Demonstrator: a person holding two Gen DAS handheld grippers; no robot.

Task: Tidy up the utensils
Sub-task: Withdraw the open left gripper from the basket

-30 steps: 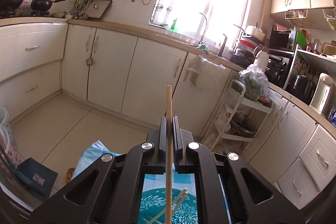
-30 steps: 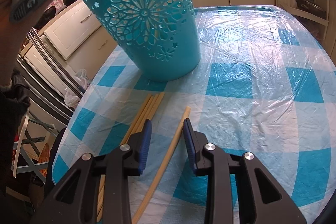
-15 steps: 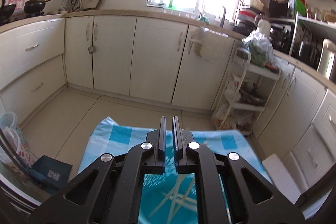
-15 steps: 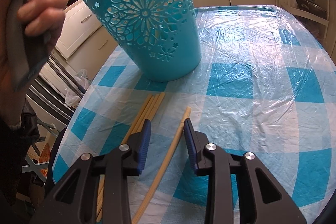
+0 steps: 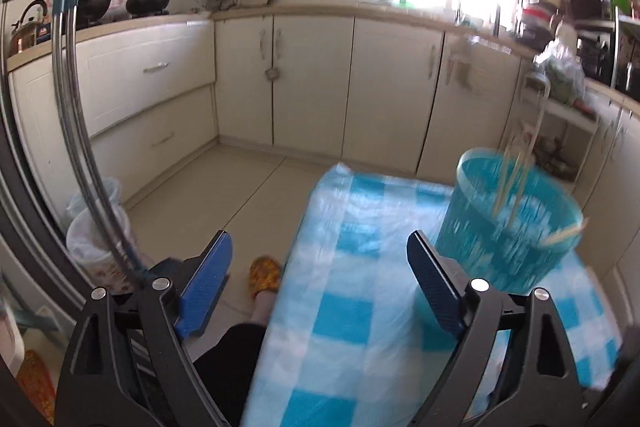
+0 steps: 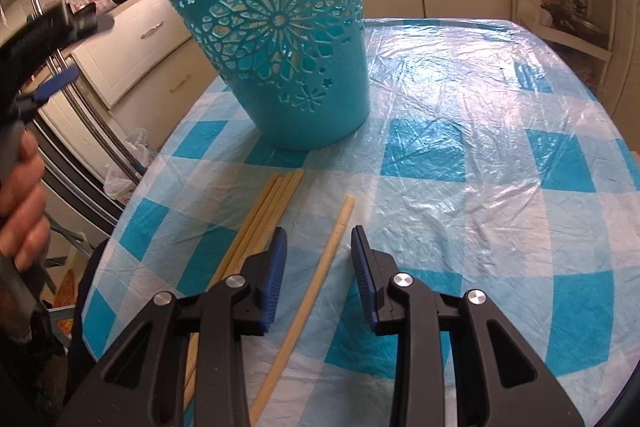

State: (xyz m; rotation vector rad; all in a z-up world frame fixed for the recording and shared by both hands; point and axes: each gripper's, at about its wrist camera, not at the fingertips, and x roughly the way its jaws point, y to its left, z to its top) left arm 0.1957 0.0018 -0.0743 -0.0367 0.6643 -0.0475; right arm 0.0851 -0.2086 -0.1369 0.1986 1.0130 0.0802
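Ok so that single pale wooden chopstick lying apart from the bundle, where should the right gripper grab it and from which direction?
Grip the single pale wooden chopstick on its shaft, where it already runs between the open right gripper fingers. Come straight down from above: it lies flat on the blue checked tablecloth, and its long sides are clear of the bundle of chopsticks on the left.

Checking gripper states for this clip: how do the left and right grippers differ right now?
The left gripper stands wide open, having just opened, with nothing between its fingers; the right gripper is narrower, straddling a single chopstick on the table without pressing it. Both have blue pads.
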